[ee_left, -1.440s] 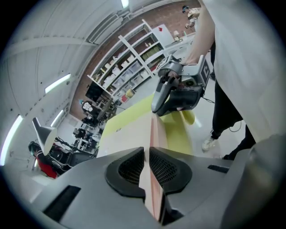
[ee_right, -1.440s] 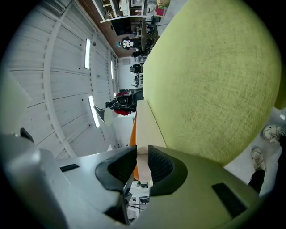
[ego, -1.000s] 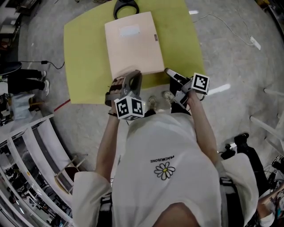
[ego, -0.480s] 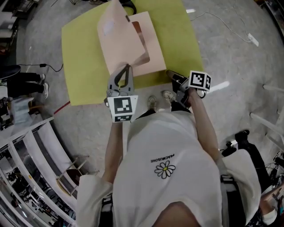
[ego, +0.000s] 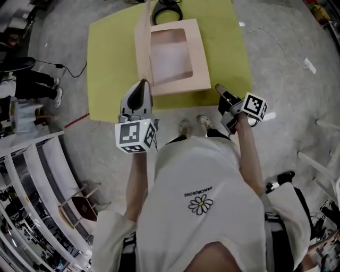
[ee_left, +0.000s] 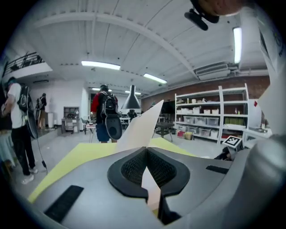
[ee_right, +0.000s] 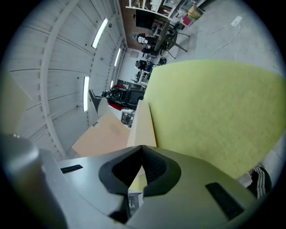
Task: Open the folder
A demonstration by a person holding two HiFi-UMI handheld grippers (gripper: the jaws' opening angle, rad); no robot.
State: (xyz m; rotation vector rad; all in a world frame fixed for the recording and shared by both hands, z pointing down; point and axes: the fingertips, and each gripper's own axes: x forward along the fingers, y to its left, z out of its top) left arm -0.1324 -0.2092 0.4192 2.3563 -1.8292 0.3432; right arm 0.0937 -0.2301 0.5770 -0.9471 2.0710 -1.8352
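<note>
The folder (ego: pixel 178 58) lies in the upper middle of my head view, on a yellow-green mat (ego: pixel 111 64) spread over the grey floor, and it is open. Its cover (ego: pixel 142 48) stands nearly upright along the left side of the base, so from above I see it almost edge-on. The inside of the base shows a paler rectangular panel. My left gripper (ego: pixel 143 84) sits just below the cover's near end with its jaws clamped on that cover. In the left gripper view the tan sheet (ee_left: pixel 143 129) runs up from between the black pads (ee_left: pixel 129 167) and rises to a point above the left gripper's tips (ee_left: pixel 146 150). My right gripper (ego: pixel 220 88) sits to the right of centre, just beside the folder's lower right corner. In its own view the tips (ee_right: pixel 142 147) are pressed together, with only mat showing through the gap behind them. The folder's pale edge (ee_right: pixel 143 125) runs away just beyond the tips, and I cannot tell whether they touch it. A black looped object (ego: pixel 167 8) lies on the mat at the top edge, just above the folder. Below the mat I see my two shoes (ego: pixel 183 126) and my white shirt with its daisy print (ego: pixel 200 203). Metal shelving (ego: pixel 37 175) fills the lower left, a person (ego: pixel 21 85) stands at the left edge, and a thin cable (ego: pixel 281 40) trails across the floor at upper right.
</note>
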